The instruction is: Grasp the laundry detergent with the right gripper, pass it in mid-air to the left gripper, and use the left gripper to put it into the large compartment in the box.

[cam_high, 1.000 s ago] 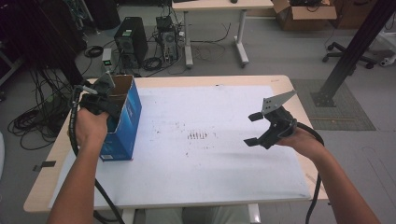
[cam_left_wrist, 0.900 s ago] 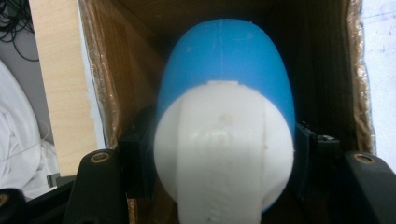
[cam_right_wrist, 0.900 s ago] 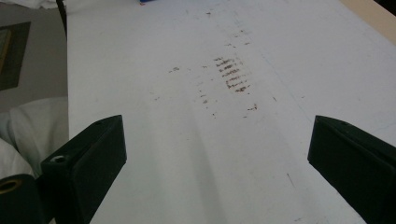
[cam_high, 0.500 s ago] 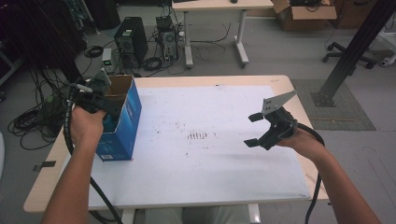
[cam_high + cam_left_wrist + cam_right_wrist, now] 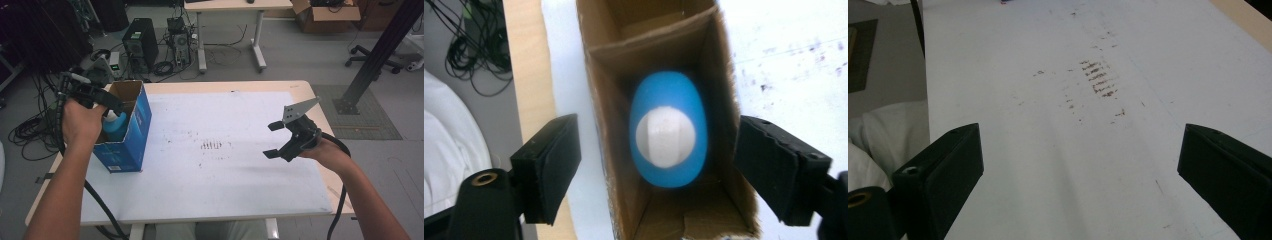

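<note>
Left gripper (image 5: 107,102), fingers just opened and holding nothing, poised above a blue bottle (image 5: 668,129) standing white-capped inside an open blue box (image 5: 131,135) at the bench's (image 5: 240,200) left edge; right gripper (image 5: 274,140), fingers wide and empty, over bare bench.

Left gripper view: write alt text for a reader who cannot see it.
A blue bottle with a white cap stands inside an open cardboard box, seen from straight above. The left gripper has its black jaws apart, outside the box walls, touching nothing.
</note>
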A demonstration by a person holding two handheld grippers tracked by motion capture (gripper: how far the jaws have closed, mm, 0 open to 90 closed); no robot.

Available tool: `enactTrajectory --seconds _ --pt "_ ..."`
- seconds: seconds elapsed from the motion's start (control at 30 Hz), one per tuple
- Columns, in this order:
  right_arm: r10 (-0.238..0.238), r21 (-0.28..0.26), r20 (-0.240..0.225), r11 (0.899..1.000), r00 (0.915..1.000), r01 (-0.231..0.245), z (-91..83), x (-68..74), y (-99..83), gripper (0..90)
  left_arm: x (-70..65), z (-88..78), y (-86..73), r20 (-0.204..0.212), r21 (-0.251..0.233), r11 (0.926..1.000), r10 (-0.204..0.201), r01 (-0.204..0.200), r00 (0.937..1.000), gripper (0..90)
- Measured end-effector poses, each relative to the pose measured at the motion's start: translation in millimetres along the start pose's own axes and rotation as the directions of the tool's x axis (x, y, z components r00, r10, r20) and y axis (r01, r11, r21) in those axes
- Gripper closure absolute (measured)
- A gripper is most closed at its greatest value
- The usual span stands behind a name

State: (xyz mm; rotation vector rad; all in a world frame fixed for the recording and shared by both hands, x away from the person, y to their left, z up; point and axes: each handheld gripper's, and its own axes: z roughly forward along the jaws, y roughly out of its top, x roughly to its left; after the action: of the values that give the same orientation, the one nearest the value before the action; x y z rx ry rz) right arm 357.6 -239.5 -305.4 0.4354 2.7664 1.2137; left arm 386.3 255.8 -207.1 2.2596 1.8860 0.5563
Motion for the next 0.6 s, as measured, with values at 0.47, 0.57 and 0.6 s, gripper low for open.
enactTrajectory --seconds 0.47,0.57,0.6 --pt "-0.009 0.004 0.003 1.000 1.0000 0.009 -2.1 5.0 7.4 4.1 -30.2 -48.4 20.5 0.068 -0.069 0.9925 0.105 -0.101 0.9921 14.2" --pt "-0.012 0.009 0.005 1.000 0.9999 0.012 -3.0 6.3 9.0 4.0 -41.9 -55.9 26.0 0.105 -0.082 0.9880 0.139 -0.131 0.9847 12.2" --pt "-0.012 0.009 0.005 1.000 0.9999 0.012 -3.0 6.3 9.0 4.0 -41.9 -55.9 26.0 0.105 -0.082 0.9880 0.139 -0.131 0.9847 11.5"
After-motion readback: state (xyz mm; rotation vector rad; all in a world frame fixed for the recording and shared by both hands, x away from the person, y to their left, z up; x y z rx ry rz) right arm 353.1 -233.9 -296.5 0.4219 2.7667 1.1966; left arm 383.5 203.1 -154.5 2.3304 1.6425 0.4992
